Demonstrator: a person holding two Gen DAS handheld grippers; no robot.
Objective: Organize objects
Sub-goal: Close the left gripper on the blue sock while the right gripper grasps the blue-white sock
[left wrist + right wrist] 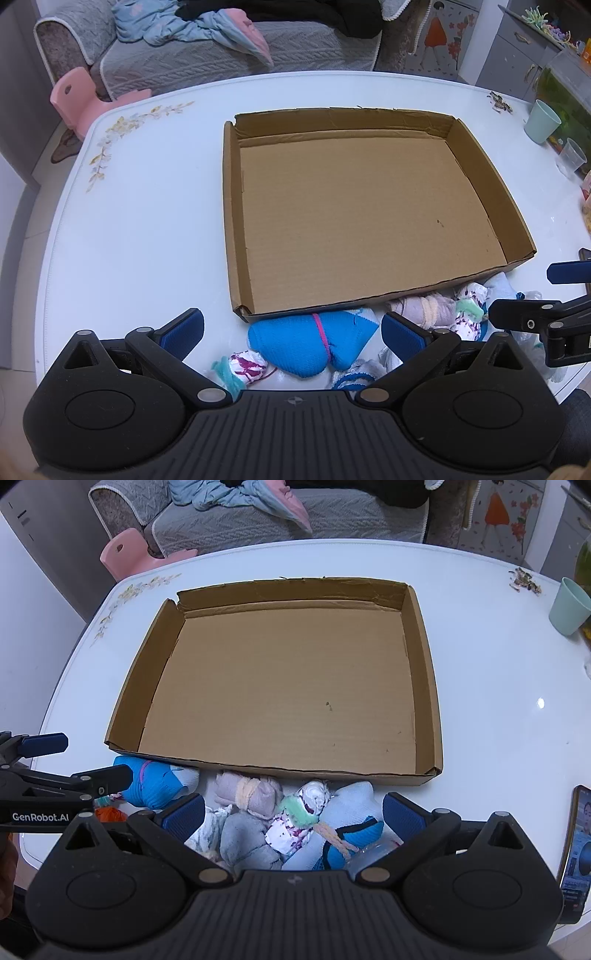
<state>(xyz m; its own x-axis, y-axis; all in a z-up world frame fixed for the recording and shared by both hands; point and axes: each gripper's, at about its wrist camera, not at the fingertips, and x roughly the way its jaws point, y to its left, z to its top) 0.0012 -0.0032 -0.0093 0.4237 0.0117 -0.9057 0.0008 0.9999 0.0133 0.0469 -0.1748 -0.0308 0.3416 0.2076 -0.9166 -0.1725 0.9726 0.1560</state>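
Note:
A shallow cardboard tray lies empty on the white table. Several rolled sock bundles lie in a row along its near edge. A blue bundle tied with a pink band lies between the fingers of my left gripper, which is open above it. My right gripper is open over a beige bundle, a grey bundle, a white patterned bundle with green yarn and a pale blue bundle. The right gripper's side shows in the left wrist view.
The table has a rounded edge at the left. A green cup and a clear cup stand at the right. A phone lies at the near right. A sofa with clothes stands behind.

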